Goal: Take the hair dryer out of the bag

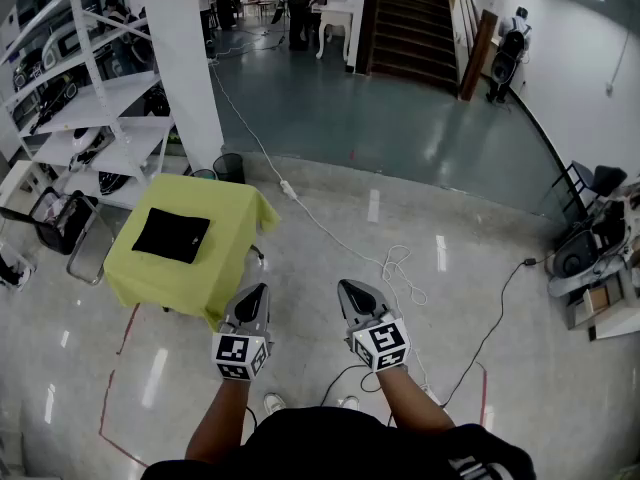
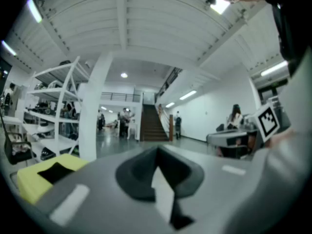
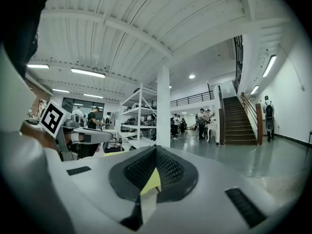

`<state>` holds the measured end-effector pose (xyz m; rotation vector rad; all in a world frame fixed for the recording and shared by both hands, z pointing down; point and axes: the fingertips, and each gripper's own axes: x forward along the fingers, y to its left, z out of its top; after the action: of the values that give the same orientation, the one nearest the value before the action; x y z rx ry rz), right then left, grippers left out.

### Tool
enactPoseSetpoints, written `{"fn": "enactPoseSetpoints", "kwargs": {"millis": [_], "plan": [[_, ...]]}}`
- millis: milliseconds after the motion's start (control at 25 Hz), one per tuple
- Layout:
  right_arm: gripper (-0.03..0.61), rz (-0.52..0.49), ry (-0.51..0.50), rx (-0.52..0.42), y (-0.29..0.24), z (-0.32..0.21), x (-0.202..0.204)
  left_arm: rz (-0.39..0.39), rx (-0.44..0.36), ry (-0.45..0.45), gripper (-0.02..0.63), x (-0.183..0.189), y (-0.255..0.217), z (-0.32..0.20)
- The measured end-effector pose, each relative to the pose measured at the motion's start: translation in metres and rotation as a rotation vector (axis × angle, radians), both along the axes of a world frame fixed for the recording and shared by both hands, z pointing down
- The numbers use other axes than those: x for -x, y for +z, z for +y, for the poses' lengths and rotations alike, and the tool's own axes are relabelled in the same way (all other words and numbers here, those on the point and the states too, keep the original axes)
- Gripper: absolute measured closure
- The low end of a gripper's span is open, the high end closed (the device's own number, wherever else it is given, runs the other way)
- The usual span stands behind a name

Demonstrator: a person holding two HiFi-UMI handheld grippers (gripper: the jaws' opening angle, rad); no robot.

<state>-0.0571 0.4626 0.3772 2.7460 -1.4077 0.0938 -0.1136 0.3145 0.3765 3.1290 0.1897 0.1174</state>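
A flat black bag (image 1: 172, 234) lies on a small table under a yellow-green cloth (image 1: 230, 230), to the left and ahead of me. The bag (image 2: 54, 171) shows low at the left in the left gripper view. No hair dryer is visible. My left gripper (image 1: 259, 290) is held level in the air near the table's right corner, jaws shut with nothing between them. My right gripper (image 1: 348, 286) hovers beside it over the floor, also shut and empty. In the gripper views the left gripper (image 2: 157, 150) and the right gripper (image 3: 155, 149) point across the room.
A white shelving rack (image 1: 95, 98) and a white pillar (image 1: 185, 63) stand behind the table. A black bin (image 1: 228, 167) sits by the pillar. Cables (image 1: 395, 268) trail over the floor ahead. A folding chair (image 1: 65, 223) stands left of the table. People stand far back by the stairs (image 1: 410, 23).
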Motion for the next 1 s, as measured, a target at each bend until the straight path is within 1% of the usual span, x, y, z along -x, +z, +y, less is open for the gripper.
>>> {"fn": "enactPoseSetpoints", "kwargs": {"millis": [440, 560, 760, 1000], "plan": [[0.572, 0.009, -0.03, 0.025, 0.0, -0.019, 0.017, -0.002, -0.008, -0.004, 0.607, 0.017, 0.002, -0.013], [0.572, 0.003, -0.04, 0.014, -0.001, -0.032, 0.02, -0.004, -0.008, -0.005, 0.607, 0.021, 0.004, -0.023], [0.572, 0.002, -0.05, 0.004, -0.003, -0.058, 0.027, 0.0, -0.011, -0.007, 0.607, 0.029, 0.007, -0.045], [0.572, 0.007, -0.019, 0.01, 0.003, -0.097, 0.036, -0.008, -0.019, 0.002, 0.607, 0.041, 0.015, -0.087]]}}
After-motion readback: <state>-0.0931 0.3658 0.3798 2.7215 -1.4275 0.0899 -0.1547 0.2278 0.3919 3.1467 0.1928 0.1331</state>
